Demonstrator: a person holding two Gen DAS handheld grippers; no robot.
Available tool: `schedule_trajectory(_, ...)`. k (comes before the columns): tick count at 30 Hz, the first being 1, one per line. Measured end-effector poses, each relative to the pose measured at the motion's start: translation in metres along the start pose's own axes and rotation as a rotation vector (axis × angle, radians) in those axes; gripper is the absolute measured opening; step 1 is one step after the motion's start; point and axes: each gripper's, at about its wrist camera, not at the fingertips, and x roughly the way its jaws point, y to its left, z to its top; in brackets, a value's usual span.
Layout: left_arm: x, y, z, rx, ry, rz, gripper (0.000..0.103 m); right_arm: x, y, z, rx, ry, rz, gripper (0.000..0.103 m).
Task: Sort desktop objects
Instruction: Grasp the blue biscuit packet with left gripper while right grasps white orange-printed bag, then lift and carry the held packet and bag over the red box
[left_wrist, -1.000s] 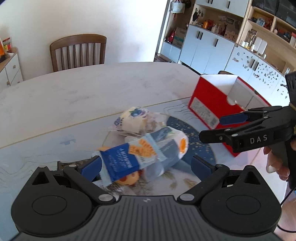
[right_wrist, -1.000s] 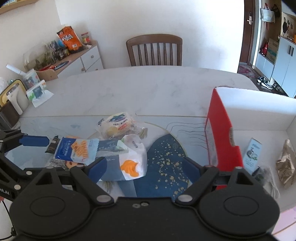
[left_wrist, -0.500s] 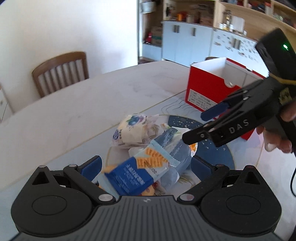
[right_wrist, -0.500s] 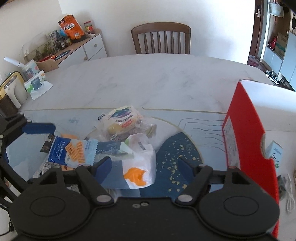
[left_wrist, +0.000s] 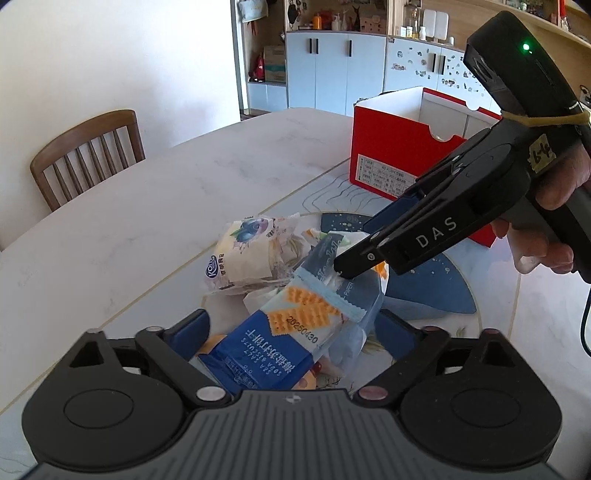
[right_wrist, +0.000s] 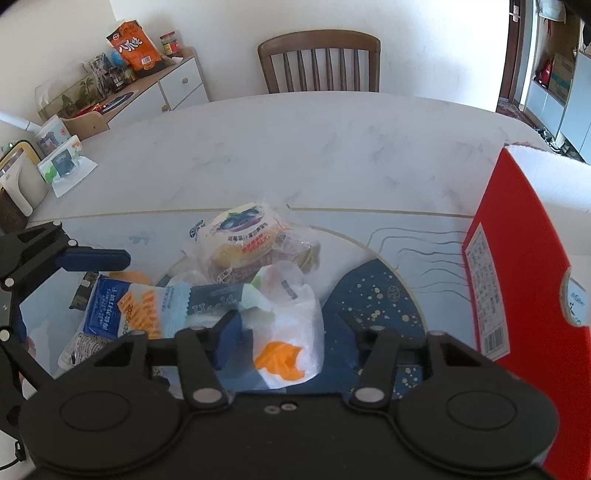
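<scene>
We hold our left gripper (left_wrist: 291, 334) over the snack pile near the table's (right_wrist: 295, 147) front edge, jaws spread but just closing, the blue cracker packet (left_wrist: 273, 343) between them. Our right gripper (right_wrist: 288, 332), also just closing, straddles the white bag (right_wrist: 291, 332) without pressing. The red box (right_wrist: 517, 280) stands at the right edge.

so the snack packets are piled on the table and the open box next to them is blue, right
Not quite: the box is red, not blue, with white inner walls. The left wrist view shows it clearly, standing open on the table beside the piled snack packets. The rest is right.
</scene>
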Motion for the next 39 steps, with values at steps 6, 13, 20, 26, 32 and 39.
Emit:
schedule_trajectory(6, -0.002, 0.002, -0.003, -0.004, -0.019, 0.015, 0.065, 0.002, 0.002, -0.002, 0.002, 0.004, 0.003, 0.038)
schedule_trajectory(13, -0.005, 0.008, -0.004, -0.045, -0.032, 0.043, 0.045, -0.003, -0.003, -0.003, 0.038, -0.009, -0.022, 0.025)
schedule_trajectory(20, -0.005, 0.016, -0.003, -0.114, -0.027, 0.046, 0.036, -0.013, -0.012, -0.008, 0.085, -0.024, -0.061, 0.021)
schedule_trajectory(26, -0.009, 0.017, -0.002, -0.152, -0.021, 0.044, 0.036, -0.022, -0.017, -0.012, 0.107, -0.019, -0.077, 0.019)
schedule_trajectory(32, -0.016, 0.019, -0.001, -0.202, -0.026, 0.043, 0.036, -0.034, -0.019, -0.015, 0.136, -0.020, -0.057, 0.019)
schedule_trajectory(39, -0.028, 0.013, 0.004, -0.231, -0.036, 0.048, 0.036, -0.052, -0.019, -0.017, 0.137, -0.037, -0.042, 0.019)
